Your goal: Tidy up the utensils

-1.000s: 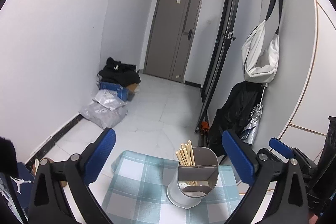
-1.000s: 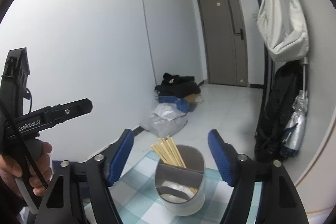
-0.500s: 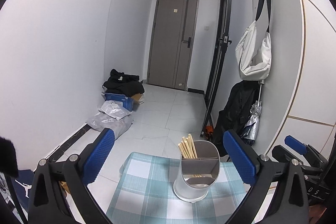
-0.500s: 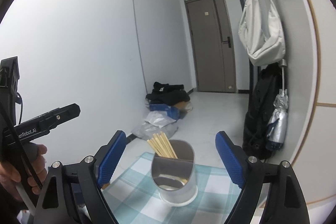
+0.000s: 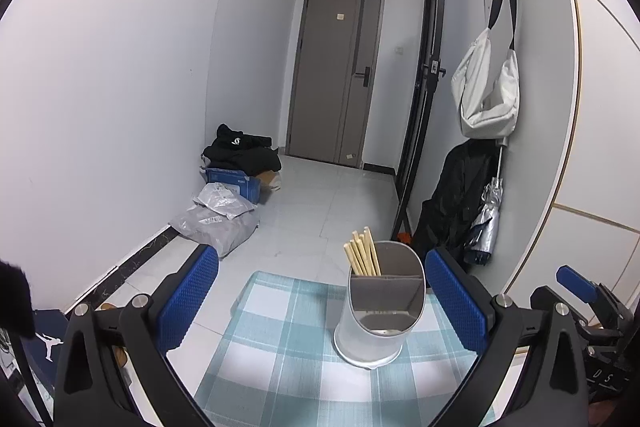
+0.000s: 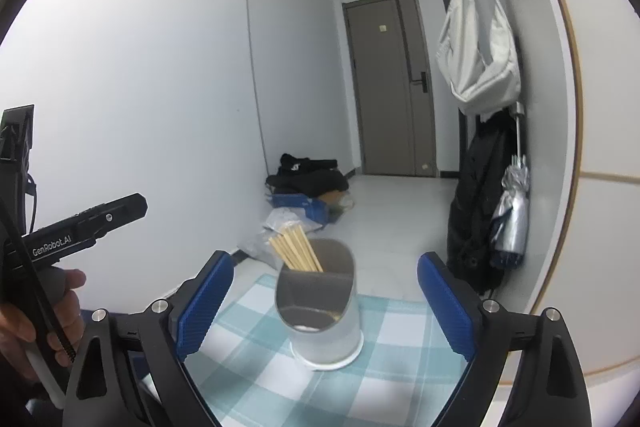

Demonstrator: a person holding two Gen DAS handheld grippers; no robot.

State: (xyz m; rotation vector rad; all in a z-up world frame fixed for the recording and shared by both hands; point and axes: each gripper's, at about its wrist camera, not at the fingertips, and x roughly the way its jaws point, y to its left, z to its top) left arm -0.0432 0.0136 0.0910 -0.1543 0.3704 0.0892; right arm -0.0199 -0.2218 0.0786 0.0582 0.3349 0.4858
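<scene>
Chopsticks (image 5: 362, 258) stand as a bundle of pale wooden sticks in the rear compartment of a grey oval utensil holder (image 5: 378, 311), leaning toward the left; the front compartment, seen from above in the right wrist view, holds nothing I can make out. Holder (image 6: 324, 311) sits upright on a teal-and-white checked tablecloth (image 5: 280, 347), toward the far right part of the cloth. Left gripper (image 5: 320, 301): blue pads spread wide, nothing between them; holder lies ahead of it, close to the right pad, not touched. Right gripper (image 6: 324, 303): jaws have just been opening and now stand wide, blue pads either side of the holder in view but clear of it, nothing gripped. A person's hand (image 6: 36, 323) on the left gripper's handle shows at the left edge of the right wrist view. Beyond the table edge: pale tiled floor; grey plastic mailer bags (image 5: 218, 215) and a blue cardboard box (image 5: 234, 183) with black clothing (image 5: 240, 151) on top against the left wall. Right wall: white sling bag (image 5: 488, 95) on a hook, black coat (image 5: 456, 203) and folded silver umbrella (image 5: 488, 223) below it. Far end: grey-brown door (image 5: 336, 75), shut.
</scene>
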